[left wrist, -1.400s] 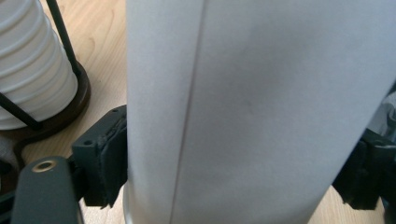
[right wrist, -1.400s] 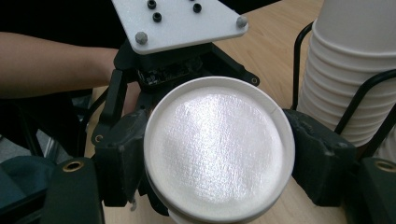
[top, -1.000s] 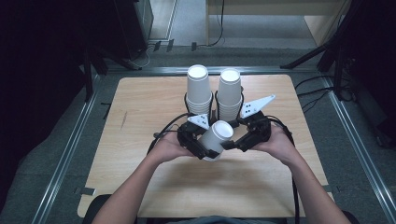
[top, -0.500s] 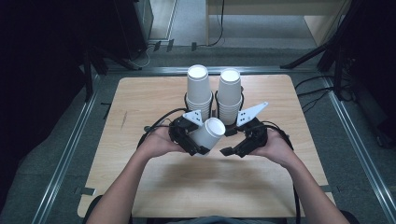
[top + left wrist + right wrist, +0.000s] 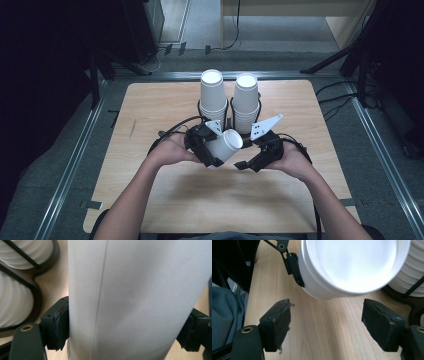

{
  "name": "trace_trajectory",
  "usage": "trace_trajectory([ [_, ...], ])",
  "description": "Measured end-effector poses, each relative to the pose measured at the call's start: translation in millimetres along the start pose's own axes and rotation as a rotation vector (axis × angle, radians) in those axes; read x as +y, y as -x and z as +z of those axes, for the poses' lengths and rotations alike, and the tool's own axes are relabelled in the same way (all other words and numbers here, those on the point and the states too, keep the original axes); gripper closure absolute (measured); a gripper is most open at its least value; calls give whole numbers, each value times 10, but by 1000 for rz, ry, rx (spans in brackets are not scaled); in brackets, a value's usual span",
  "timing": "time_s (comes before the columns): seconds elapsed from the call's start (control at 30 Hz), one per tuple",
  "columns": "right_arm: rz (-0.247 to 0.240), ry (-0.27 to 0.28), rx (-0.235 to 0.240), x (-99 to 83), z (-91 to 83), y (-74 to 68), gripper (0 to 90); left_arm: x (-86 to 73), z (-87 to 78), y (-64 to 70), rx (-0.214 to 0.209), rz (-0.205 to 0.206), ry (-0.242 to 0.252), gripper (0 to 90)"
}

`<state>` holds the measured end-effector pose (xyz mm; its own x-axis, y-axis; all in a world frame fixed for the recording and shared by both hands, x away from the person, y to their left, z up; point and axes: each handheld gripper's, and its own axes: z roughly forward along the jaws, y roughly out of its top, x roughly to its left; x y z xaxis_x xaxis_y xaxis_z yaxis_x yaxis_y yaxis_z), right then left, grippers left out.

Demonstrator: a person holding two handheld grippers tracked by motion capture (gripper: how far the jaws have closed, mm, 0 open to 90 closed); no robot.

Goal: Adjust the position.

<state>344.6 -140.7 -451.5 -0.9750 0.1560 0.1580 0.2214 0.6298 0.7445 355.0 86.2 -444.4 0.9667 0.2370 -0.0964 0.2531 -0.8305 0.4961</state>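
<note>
Centrally: left gripper (image 5: 214, 150) clamped on white paper cup (image 5: 225, 145), cup tilted above table (image 5: 150, 110), mouth toward right gripper (image 5: 248, 163). Right gripper jaws apart, just beside cup, not touching. Two cup stacks (image 5: 214, 92) in black holder (image 5: 228, 117) behind.

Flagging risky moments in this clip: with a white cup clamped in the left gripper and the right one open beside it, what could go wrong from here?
1. The left gripper clamps the thin-walled paper cup across its side; squeezing harder could dent it.
2. The cup is held tilted, close to the two cup stacks in their black wire holder; a swing could knock them.
3. The right gripper is open just short of the cup's end; closing early could miss it or push it askew.
</note>
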Motion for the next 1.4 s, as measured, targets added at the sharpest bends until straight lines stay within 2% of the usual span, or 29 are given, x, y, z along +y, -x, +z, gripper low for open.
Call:
trace_trajectory([
  [0.1,3,5,-2,-5,-1,9,236,3,55,-5,-9,3,-40,152],
  [0.17,0,8,-5,-8,5,18,236,2,76,-4,-12,2,-46,152],
  [0.2,2,10,-4,-8,10,20,235,3,112,-1,-20,4,-67,152],
  [0.3,-2,2,-8,-10,36,25,234,6,152,11,-30,21,-88,152],
  [0.5,-18,-5,3,11,100,23,234,23,204,46,-48,54,-100,152],
  [0.63,-37,-18,15,27,146,6,228,45,257,87,-58,85,-132,152],
  [0.77,-56,-33,25,45,190,-14,221,49,298,114,-66,104,-143,148],
  [0.97,-81,-51,39,61,237,-38,217,50,329,138,-75,141,-145,144],
  [1.13,-85,-63,46,66,235,-46,233,48,338,138,-87,133,-152,137],
  [1.23,-85,-73,45,67,236,-60,237,55,340,156,-65,139,-153,134],
  [1.3,-104,-73,29,70,229,-65,236,40,327,171,-40,152,-127,128],
  [1.37,-107,-67,20,78,208,-68,236,33,319,170,-37,150,-110,112],
  [1.4,-99,-64,22,80,193,-68,236,30,305,163,-46,126,-88,81],
])
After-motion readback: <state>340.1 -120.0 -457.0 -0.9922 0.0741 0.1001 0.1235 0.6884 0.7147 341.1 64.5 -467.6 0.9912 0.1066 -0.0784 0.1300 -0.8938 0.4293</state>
